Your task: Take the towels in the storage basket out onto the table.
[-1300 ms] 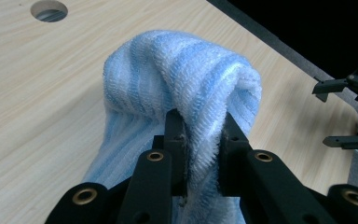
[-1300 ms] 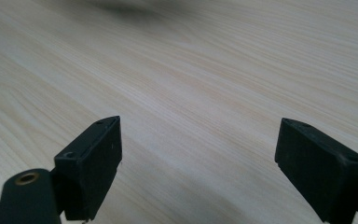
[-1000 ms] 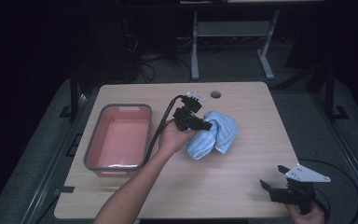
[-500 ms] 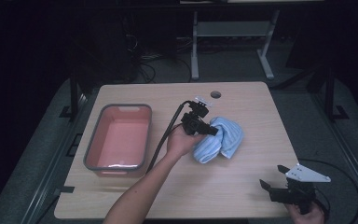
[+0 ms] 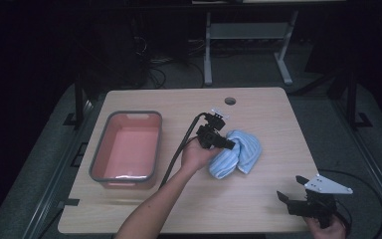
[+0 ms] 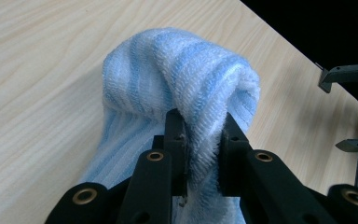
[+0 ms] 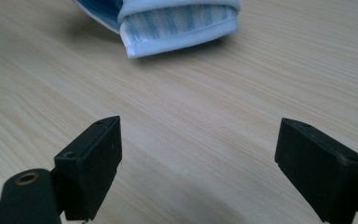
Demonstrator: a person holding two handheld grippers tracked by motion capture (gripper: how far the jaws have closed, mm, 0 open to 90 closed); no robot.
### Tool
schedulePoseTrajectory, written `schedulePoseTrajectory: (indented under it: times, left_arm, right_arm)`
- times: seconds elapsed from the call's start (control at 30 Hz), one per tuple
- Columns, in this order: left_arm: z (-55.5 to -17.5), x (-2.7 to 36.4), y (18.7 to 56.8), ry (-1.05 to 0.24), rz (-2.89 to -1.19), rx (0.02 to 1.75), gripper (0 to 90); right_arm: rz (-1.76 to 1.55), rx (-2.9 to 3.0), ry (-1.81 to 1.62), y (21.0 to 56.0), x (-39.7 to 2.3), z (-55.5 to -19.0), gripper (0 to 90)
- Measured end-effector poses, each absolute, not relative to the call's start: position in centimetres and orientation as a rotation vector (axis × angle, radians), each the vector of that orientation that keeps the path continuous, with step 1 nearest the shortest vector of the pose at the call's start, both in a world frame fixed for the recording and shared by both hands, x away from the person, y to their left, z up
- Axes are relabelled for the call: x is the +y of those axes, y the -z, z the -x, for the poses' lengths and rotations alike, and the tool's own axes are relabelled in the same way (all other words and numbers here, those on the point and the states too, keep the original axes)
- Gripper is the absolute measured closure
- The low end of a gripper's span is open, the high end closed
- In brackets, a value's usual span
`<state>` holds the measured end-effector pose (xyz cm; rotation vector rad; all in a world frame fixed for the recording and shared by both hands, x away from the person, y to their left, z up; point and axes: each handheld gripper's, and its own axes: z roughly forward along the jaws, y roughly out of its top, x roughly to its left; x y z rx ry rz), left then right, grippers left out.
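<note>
A blue and white striped towel (image 5: 236,154) lies bunched on the wooden table (image 5: 189,209) right of centre. My left gripper (image 5: 229,144) is shut on a fold of the towel (image 6: 191,79), its two black jaws pinching the cloth between them. At the table's front right corner my right gripper (image 5: 291,196) stands open, jaws wide apart over bare wood (image 7: 196,154). The towel's edge (image 7: 182,23) shows ahead of it in the right gripper view.
A pink tub with a grey rim (image 5: 97,164) sits at the left of the table. A round cable hole (image 5: 230,101) is near the far edge. Beyond the table stand a white frame (image 5: 248,30) and cables on a dark floor.
My left gripper has carried the pinched towel a little toward the right and nearer the front. The right gripper has stayed where it was.
</note>
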<state>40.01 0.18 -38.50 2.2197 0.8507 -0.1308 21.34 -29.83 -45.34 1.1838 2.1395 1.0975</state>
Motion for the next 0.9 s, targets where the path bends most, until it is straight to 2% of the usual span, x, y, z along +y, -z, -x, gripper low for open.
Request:
schedulePoseTrajectory:
  times: [0.57,0.9]
  left_arm:
    - [-39.8,-0.4,40.3,0.183,-2.204,0.872,76.5]
    - [-39.6,-0.6,41.6,0.217,-2.197,0.880,72.3]
  right_arm:
    - [-1.188,2.135,-1.100,45.3,-29.8,-21.3,14.3]
    - [-1.181,2.145,-1.096,45.3,-29.6,-21.4,14.3]
